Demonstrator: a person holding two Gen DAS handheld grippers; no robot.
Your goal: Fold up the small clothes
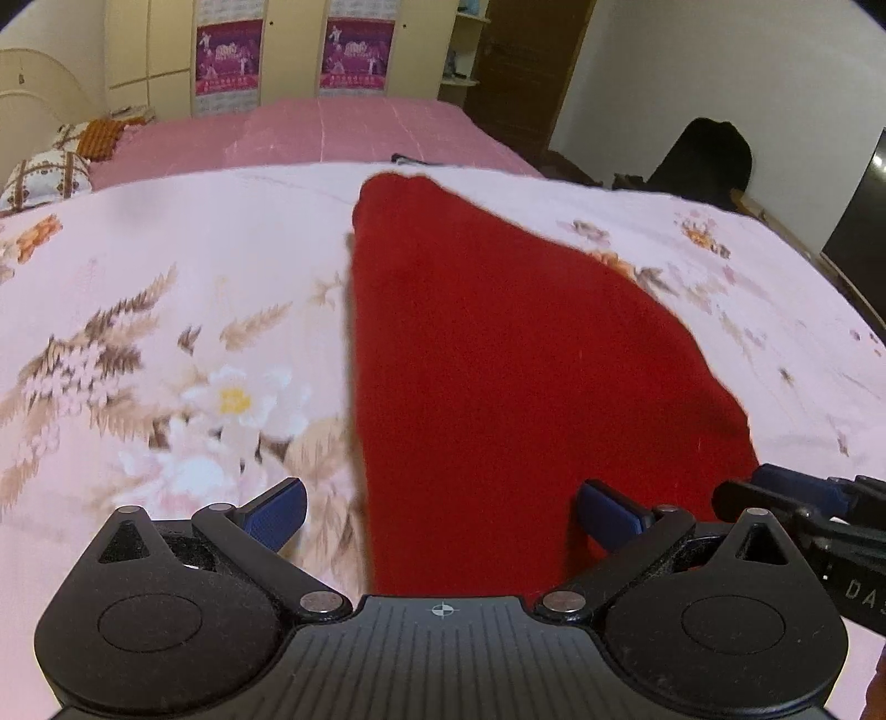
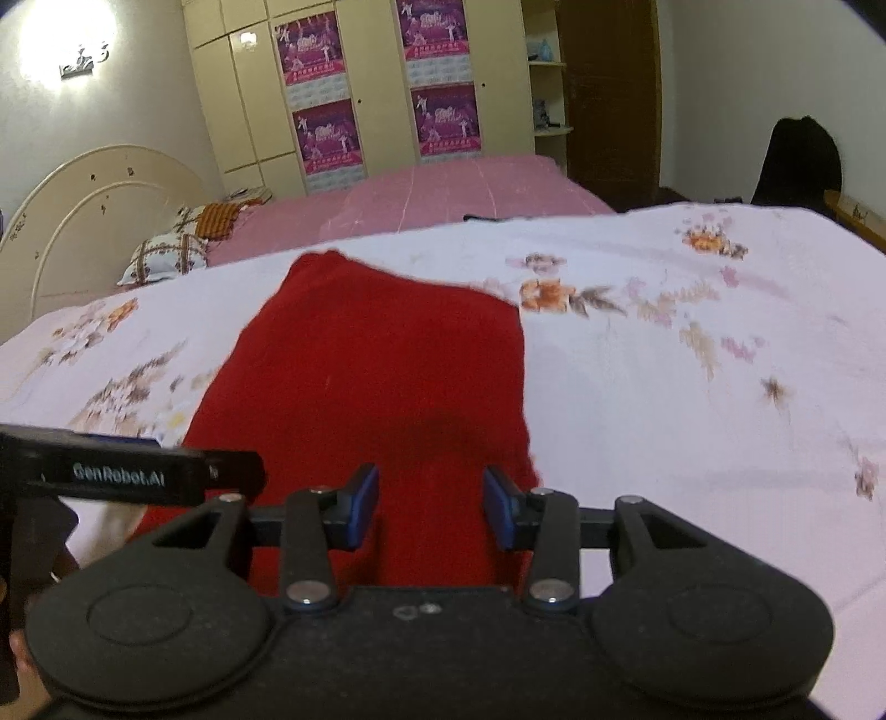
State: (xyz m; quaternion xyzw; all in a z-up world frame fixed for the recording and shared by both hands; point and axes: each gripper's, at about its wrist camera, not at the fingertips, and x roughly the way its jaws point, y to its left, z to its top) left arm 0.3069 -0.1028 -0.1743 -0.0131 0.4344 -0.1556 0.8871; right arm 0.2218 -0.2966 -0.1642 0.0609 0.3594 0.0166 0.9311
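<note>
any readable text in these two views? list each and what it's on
"GenRobot.AI": white lettering on the side of the left hand-held gripper, seen in the right wrist view.
"DA": cut-off white letters on the body of the right hand-held gripper, at the left wrist view's edge; the rest is out of frame.
Purple posters on the wardrobe doors: print too small and blurred to read.

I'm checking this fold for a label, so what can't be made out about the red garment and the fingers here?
- Red garment, near edge: hidden under the left gripper body in the left wrist view and the right gripper body in the right wrist view.
- Garment type and layers: too blurred, both views.
- Whether either gripper's fingers touch the cloth: unclear.
</note>
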